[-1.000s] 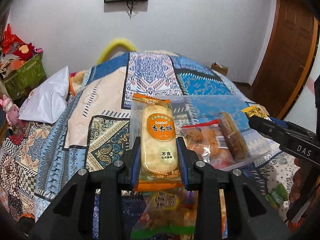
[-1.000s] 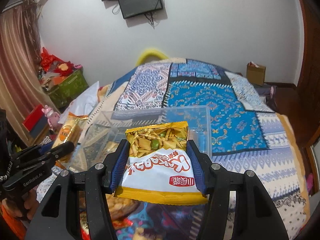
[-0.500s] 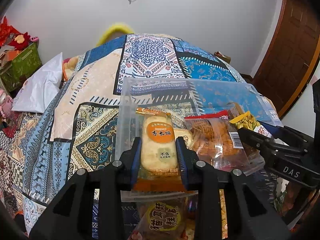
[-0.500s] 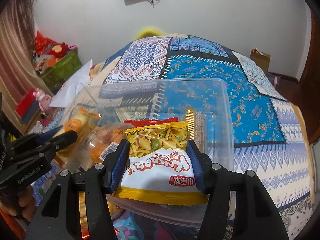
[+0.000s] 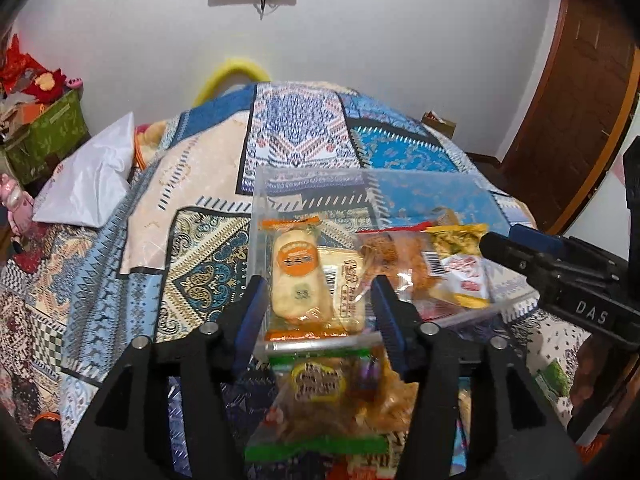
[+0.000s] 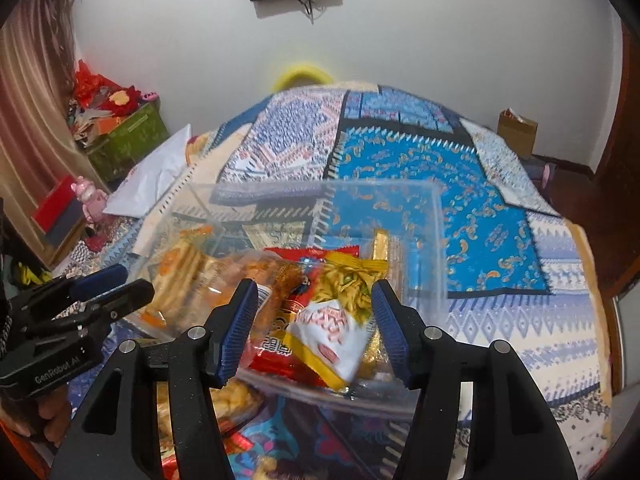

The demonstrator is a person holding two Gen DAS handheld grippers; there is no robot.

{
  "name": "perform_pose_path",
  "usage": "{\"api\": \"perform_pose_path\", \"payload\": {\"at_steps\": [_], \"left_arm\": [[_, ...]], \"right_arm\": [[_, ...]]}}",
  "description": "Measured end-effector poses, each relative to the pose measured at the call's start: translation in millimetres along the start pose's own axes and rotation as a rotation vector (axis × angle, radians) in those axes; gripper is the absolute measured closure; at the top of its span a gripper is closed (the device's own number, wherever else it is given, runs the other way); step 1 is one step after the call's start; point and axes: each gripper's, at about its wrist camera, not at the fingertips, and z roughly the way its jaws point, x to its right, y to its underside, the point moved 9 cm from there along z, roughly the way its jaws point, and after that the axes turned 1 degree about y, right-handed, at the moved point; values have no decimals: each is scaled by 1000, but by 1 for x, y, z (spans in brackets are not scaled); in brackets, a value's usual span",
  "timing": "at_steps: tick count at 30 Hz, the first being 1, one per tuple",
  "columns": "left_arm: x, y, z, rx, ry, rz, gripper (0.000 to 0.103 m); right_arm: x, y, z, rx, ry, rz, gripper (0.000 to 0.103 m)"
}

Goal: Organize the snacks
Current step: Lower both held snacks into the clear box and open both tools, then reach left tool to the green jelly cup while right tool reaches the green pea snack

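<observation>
Clear plastic container [image 5: 436,196] on the patchwork bedspread [image 5: 208,184], holding several snack packets. Inside, against the container's left wall, an orange-labelled rice cracker packet [image 5: 298,276], lying flat. Right of that within the container, a clear bag of fried snacks [image 5: 396,256] and a yellow-and-white mixed-snack packet [image 6: 340,316], tilted over a red packet [image 6: 280,344]. Just in front of the container's near wall, more packets on the bed, among them a green-edged bag [image 5: 320,396]. Left gripper [image 5: 318,316] over the container's near edge, jaws just opened, clear of the rice cracker packet between them. Right gripper [image 6: 314,328] likewise parted, pads off the mixed-snack packet. Beyond the container's left side, a white pillow [image 5: 88,176].
</observation>
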Motion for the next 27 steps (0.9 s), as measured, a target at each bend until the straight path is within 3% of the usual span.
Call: {"api": "perform_pose_path", "payload": {"at_steps": [5, 13, 17, 27], "left_arm": [[7, 1, -33, 41, 2, 23, 40], [25, 28, -71, 40, 36, 48, 40], [37, 51, -77, 12, 53, 64, 40], [62, 106, -70, -92, 90, 64, 40]], "right_arm": [[-1, -3, -34, 51, 10, -12, 47], [3, 16, -81, 98, 33, -20, 46], [11, 33, -94, 104, 55, -14, 37], [31, 90, -95, 22, 84, 17, 37]]}}
